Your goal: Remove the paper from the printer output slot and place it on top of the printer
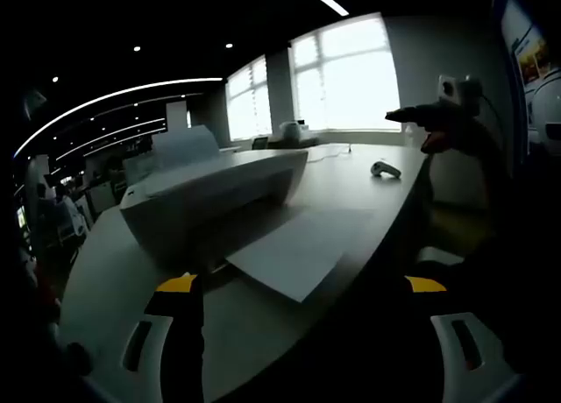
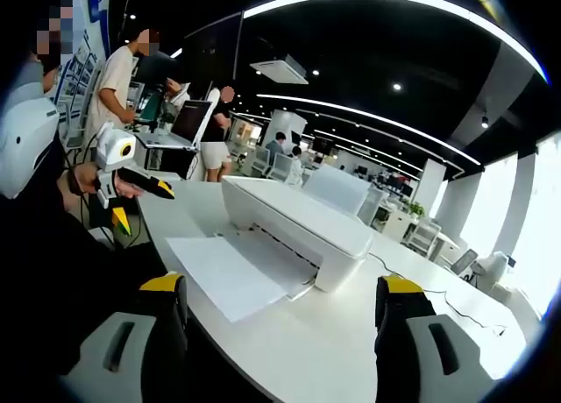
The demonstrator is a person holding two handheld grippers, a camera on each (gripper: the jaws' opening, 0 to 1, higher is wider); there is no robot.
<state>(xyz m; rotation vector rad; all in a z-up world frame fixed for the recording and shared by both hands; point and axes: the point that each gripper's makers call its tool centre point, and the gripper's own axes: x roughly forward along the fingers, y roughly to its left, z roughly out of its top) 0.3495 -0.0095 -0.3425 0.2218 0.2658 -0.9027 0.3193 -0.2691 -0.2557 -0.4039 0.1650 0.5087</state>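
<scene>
Paper (image 2: 230, 272) lies in the output slot of the printer (image 2: 298, 217), ahead of both grippers. Left gripper (image 1: 302, 285) and right gripper (image 2: 279, 285): jaws apart, empty, lower parts cut off. Left view dim; slot edge indistinct.

We see a flat white sheet of paper (image 2: 230, 269) lying half out of the output slot of a boxy white plastic printer (image 2: 298, 217), its free end resting on the white worktop (image 2: 351, 350).
</scene>
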